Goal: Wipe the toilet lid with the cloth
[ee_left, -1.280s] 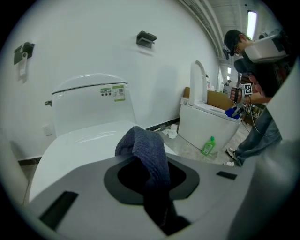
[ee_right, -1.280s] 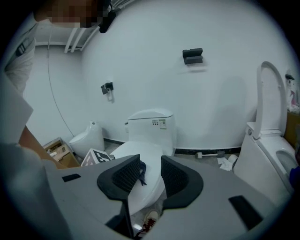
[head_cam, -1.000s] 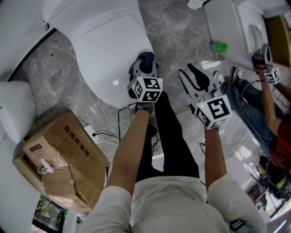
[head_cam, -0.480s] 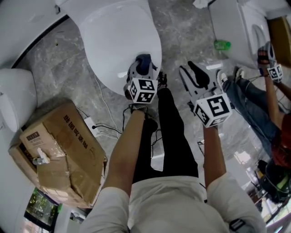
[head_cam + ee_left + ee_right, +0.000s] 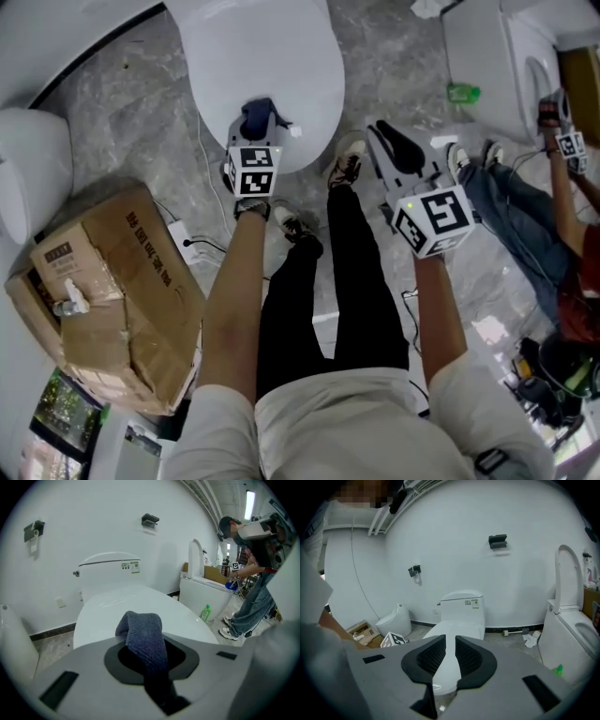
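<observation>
The white toilet lid point(image 5: 258, 56) is closed, at the top of the head view. My left gripper point(image 5: 260, 131) is shut on a dark blue cloth point(image 5: 259, 113) and holds it over the lid's front edge. In the left gripper view the cloth point(image 5: 141, 632) bulges up from between the jaws, with the lid point(image 5: 108, 609) and the tank point(image 5: 110, 571) beyond it. My right gripper point(image 5: 401, 152) hangs over the floor to the right of the toilet. Its jaws have just been closing to a narrow gap with nothing between them point(image 5: 450, 656).
A torn cardboard box point(image 5: 103, 291) sits on the floor at the left, beside a small white fixture point(image 5: 28, 178). Cables point(image 5: 202, 248) run past the toilet's foot. A second toilet point(image 5: 497, 56), a green bottle point(image 5: 457, 93) and another person point(image 5: 553, 216) are at the right.
My left gripper has carried the cloth leftward along the lid's front, from its right edge toward the middle. The right gripper's jaws stand closer together than before.
</observation>
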`<action>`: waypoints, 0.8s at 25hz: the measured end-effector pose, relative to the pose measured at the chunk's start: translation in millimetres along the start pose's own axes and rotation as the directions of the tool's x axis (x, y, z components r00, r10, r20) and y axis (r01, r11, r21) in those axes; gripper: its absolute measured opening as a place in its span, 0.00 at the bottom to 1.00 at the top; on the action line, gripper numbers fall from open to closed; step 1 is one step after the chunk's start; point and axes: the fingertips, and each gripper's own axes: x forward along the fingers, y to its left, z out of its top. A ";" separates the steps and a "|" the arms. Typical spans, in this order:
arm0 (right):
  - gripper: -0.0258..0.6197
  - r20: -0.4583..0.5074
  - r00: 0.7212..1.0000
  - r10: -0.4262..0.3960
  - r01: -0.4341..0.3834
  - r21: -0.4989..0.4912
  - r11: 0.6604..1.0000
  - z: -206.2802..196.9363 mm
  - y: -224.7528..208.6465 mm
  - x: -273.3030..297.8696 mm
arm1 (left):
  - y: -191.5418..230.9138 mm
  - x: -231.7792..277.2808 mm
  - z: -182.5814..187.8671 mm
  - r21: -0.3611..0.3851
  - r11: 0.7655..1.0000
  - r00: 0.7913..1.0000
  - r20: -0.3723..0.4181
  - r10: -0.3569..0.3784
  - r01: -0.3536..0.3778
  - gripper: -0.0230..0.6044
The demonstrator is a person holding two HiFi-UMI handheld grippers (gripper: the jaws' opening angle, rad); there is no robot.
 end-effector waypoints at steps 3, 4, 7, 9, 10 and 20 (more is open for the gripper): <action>0.17 -0.001 1.000 0.027 -0.027 -0.013 1.000 3.9 4.2 4.8 | 27.0 -14.4 -0.1 -0.003 0.999 0.999 0.011 0.048 -0.048 0.14; 0.17 -0.006 0.999 0.036 -0.036 -0.016 0.999 2.5 4.3 6.9 | 36.2 -19.1 -2.0 -0.011 0.998 0.998 0.014 0.065 -0.065 0.14; 0.16 -0.026 0.998 0.051 -0.051 -0.010 0.999 -9.1 2.3 11.0 | 56.1 -31.2 -13.6 -0.023 0.996 0.995 0.039 0.092 -0.091 0.14; 0.16 -0.030 0.998 0.062 -0.063 -0.019 0.998 -14.1 0.7 14.5 | 64.0 -36.6 -19.2 -0.011 0.994 0.992 0.070 0.107 -0.107 0.14; 0.16 -0.030 0.997 0.071 -0.072 -0.022 0.997 -16.6 0.1 15.6 | 66.4 -39.8 -22.4 -0.012 0.993 0.989 0.083 0.120 -0.119 0.14; 0.16 -0.057 0.986 0.159 -0.162 -0.039 0.986 -33.8 3.2 22.5 | 57.0 -69.4 -52.5 -0.143 0.965 0.965 0.116 0.237 -0.220 0.14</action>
